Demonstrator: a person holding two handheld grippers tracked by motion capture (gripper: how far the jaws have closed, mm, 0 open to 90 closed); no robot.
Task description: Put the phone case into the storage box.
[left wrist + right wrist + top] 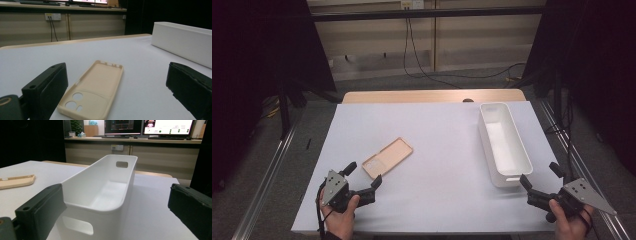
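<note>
A beige phone case (387, 157) lies flat on the white table sheet, inner side up, its camera cutouts toward the near end (95, 87). My left gripper (363, 174) stands open just short of that near end, with nothing between its jaws (117, 95). A long white plastic bin (503, 141) sits at the right, empty, with handle slots in its end walls (102, 190). My right gripper (541, 173) is open at the bin's near end, jaws standing to either side of it and apart from it (117, 217). The case also shows far left (16, 181).
The white sheet (437, 165) covers a wooden table whose far edge (432, 95) is bare. Metal rails (267, 175) run along both sides. Cables hang on the far wall. Open sheet lies between case and bin.
</note>
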